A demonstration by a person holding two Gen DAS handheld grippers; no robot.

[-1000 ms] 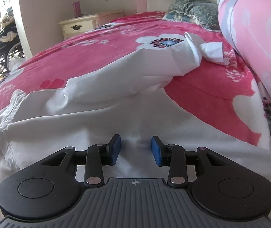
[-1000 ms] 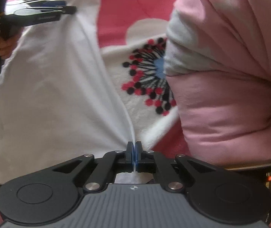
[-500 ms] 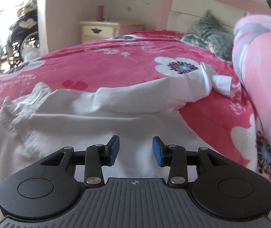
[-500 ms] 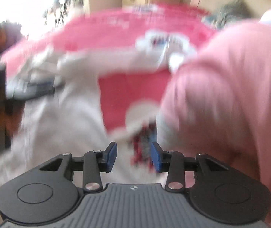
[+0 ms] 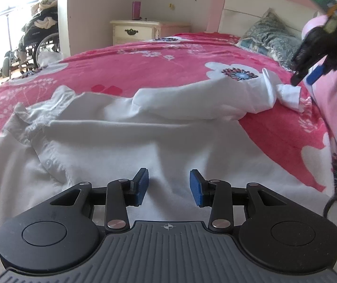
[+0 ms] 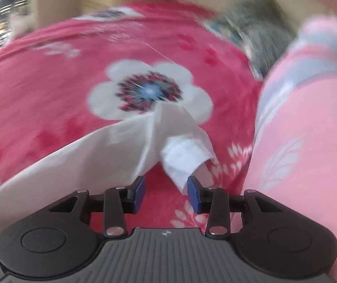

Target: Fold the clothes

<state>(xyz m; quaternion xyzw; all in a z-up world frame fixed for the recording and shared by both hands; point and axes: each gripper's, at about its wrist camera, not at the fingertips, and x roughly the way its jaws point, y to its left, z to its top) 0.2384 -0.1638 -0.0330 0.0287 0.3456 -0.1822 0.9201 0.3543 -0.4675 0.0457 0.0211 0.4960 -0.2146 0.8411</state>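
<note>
A white shirt [image 5: 144,146] lies spread on a red floral bedspread [image 5: 156,66]. Its sleeve [image 5: 215,99] stretches toward the far right and ends in a folded cuff [image 5: 288,94]. My left gripper [image 5: 169,187] hovers open just above the shirt's body, with nothing between its blue pads. My right gripper [image 6: 166,194] is open right over the cuff [image 6: 185,155]; the cuff's tip lies near the right pad, not pinched. The left wrist view also catches the right gripper [image 5: 305,77], held by a hand at the upper right. The right wrist view is blurred.
A rolled pink quilt [image 5: 333,118] lines the bed's right side, close to the cuff. A grey-blue pillow [image 5: 270,37] leans at the pink headboard. A cream nightstand [image 5: 135,30] and a wheelchair [image 5: 36,44] stand beyond the bed on the left.
The right gripper let go of the shirt's edge, opened, and swung far across to the sleeve cuff. The left gripper shifted a little and rolled level, staying open.
</note>
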